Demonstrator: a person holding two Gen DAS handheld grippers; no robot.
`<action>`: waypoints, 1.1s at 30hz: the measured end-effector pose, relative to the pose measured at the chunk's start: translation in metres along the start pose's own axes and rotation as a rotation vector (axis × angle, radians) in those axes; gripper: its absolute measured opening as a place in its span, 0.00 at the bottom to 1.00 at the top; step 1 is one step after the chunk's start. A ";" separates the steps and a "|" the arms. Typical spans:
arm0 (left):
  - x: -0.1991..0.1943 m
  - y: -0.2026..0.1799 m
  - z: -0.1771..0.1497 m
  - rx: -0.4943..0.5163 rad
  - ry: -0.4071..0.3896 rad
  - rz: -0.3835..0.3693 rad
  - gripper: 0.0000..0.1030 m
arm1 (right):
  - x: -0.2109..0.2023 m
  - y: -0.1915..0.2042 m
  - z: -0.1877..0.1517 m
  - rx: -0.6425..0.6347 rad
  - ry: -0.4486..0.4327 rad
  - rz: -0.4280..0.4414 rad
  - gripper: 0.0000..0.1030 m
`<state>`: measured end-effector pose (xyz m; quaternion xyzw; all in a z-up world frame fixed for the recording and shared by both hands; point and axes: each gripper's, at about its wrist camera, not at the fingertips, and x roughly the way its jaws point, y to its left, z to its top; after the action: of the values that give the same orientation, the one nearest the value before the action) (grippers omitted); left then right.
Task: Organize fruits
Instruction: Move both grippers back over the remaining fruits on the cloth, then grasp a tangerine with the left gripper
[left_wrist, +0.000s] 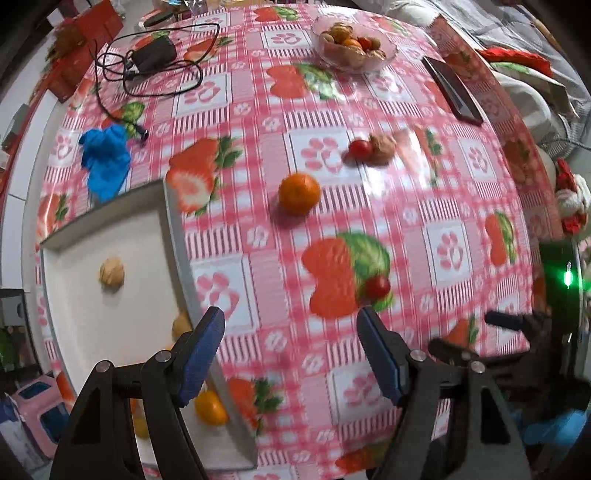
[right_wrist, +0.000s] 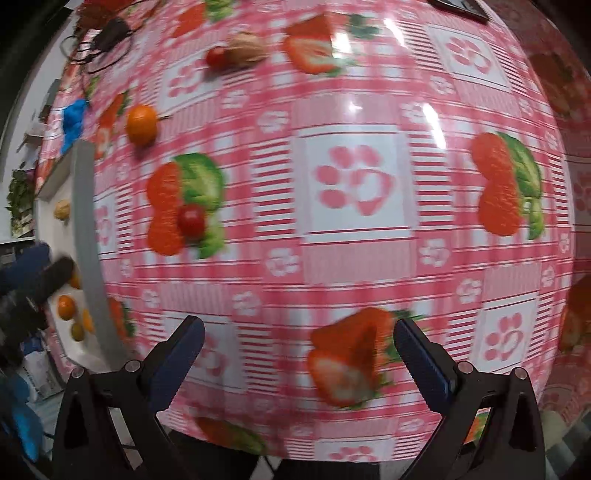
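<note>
Both grippers open and empty above the tablecloth (right_wrist: 354, 258).

Left gripper (left_wrist: 291, 354): jaws apart; tray (left_wrist: 177, 236) at 9 o'clock holds walnut (left_wrist: 111, 276). Right gripper (right_wrist: 299, 350): jaws apart. Cherry tomato (left_wrist: 377, 286) at 1 o'clock; orange (left_wrist: 299, 193) at 12 o'clock; fruit bowl (left_wrist: 352, 44) farthest.

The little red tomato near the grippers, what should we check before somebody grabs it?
1. Left hand-held gripper open with nothing in it: ok.
2. Right hand-held gripper open with nothing in it: ok.
3. Cherry tomato free of neighbours, alone on the tablecloth: ok.
4. Left hand-held gripper lined up on it: not ok, the tomato sits just off the right finger's tip, not between the fingers.
5. White tray has bare floor around the walnut: ok.
6. Picture sharp enough to judge how near the tomato is: cannot tell, both views are blurred.
</note>
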<state>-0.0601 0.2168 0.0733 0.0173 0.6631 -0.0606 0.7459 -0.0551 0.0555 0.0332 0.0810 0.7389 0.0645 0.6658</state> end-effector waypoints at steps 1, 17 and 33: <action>0.002 -0.001 0.006 -0.004 -0.003 0.001 0.75 | 0.002 -0.008 0.001 0.002 0.006 -0.017 1.00; 0.065 -0.011 0.073 -0.032 0.023 0.060 0.73 | 0.019 -0.030 -0.006 -0.110 0.009 -0.167 1.00; 0.087 -0.021 0.085 -0.017 0.032 0.053 0.39 | 0.020 -0.028 -0.009 -0.116 -0.022 -0.177 1.00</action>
<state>0.0316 0.1806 -0.0016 0.0295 0.6748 -0.0348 0.7366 -0.0668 0.0320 0.0091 -0.0224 0.7307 0.0473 0.6807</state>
